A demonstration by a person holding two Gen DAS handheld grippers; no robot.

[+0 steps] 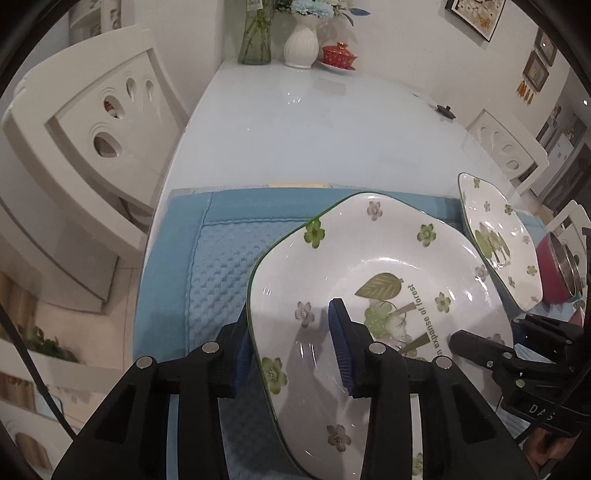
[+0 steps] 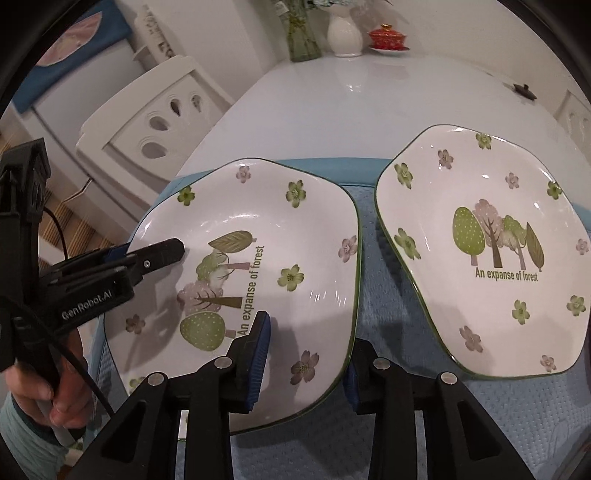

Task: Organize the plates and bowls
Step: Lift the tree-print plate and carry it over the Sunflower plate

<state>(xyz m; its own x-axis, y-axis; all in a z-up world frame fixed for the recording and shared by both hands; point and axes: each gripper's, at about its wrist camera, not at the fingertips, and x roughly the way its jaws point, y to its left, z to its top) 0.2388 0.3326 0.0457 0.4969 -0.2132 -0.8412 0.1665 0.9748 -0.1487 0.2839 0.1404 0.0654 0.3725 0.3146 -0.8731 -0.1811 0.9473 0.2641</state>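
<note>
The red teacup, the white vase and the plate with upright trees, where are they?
red teacup (image 2: 388,37), right wrist view, its body.
white vase (image 2: 344,35), right wrist view, its belly.
plate with upright trees (image 2: 491,280), right wrist view, below the printed words.

Two plates side by side on mat (image 2: 373,321), left plate (image 2: 258,258), right plate (image 2: 480,251), vases (image 2: 343,33) behind.

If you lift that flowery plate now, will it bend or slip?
The left plate looks like glazed ceramic, so probably stiff and breakable. Its glossy shine suggests it may slip. Both grippers straddle opposite rims, which should steady it.
</note>
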